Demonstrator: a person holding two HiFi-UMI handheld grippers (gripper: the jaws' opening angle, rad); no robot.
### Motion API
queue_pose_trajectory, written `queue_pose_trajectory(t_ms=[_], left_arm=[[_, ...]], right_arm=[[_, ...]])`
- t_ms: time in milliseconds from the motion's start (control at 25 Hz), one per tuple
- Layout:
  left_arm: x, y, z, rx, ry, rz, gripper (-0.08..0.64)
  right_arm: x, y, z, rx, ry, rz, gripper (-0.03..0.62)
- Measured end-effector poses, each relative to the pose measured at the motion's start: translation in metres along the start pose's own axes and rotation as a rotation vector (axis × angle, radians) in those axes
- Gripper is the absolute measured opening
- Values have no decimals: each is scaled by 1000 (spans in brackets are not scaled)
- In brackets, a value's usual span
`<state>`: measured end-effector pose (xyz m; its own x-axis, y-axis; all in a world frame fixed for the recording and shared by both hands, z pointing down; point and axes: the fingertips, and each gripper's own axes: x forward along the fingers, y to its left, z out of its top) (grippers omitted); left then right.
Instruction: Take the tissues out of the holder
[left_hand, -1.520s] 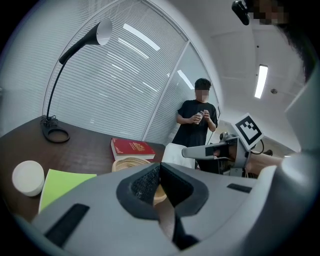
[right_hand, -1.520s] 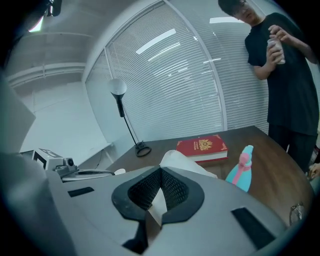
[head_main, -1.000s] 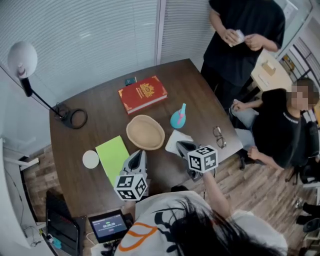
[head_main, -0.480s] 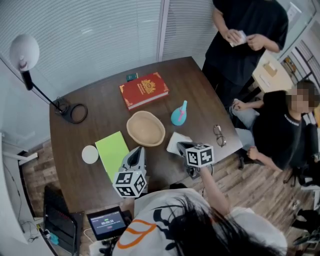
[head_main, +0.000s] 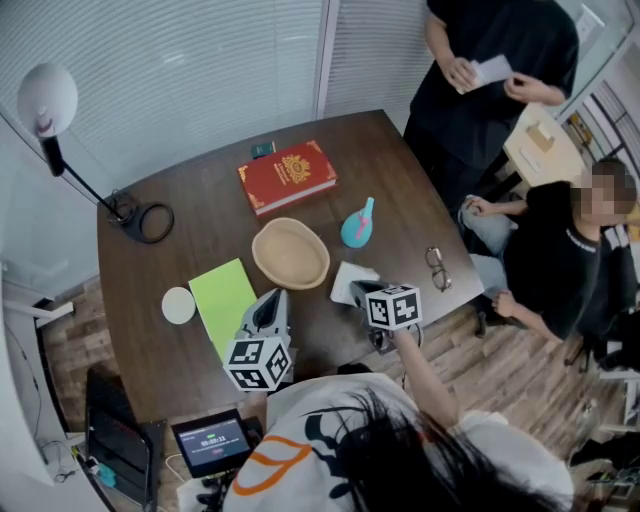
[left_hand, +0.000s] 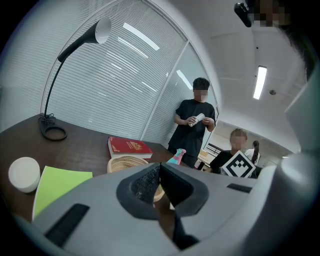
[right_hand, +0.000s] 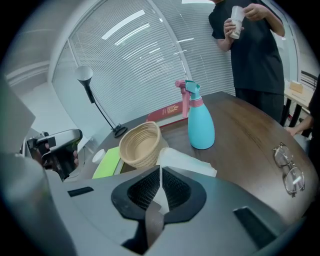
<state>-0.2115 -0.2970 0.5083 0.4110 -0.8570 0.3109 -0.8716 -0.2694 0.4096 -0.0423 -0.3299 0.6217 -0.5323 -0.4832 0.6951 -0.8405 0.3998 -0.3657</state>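
Plainly, white tissue (right_hand: 189, 163) lies flat, near edge pinched in right claw (right_hand: 160, 181).

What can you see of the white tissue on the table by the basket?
The tissue is a thin, soft-looking white sheet that seems folded or layered. It lies flat on the dark table, outside the woven basket and close beside it, on the near side of the blue spray bottle. The shut right tongs sit at its near edge. Whether they pinch it is unclear.
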Motion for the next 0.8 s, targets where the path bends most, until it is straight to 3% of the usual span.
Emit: queue_pose_trajectory(t_ms=[240, 320, 480, 640, 800], left_arm=[[0, 1, 1, -2, -1, 3, 0], [1, 1, 2, -2, -2, 3, 0], [0, 2, 0, -1, 3, 7, 0], [0, 2, 0, -2, 7, 13, 0], [2, 0, 1, -3, 3, 10, 0]], right_arm=[[2, -1, -4, -28, 25, -18, 23], [4, 2, -7, -39, 47, -5, 93], [6, 6, -17, -83, 101, -4, 156], [8, 6, -26, -159, 160, -34, 163], [9, 2, -30, -159, 168, -47, 164]])
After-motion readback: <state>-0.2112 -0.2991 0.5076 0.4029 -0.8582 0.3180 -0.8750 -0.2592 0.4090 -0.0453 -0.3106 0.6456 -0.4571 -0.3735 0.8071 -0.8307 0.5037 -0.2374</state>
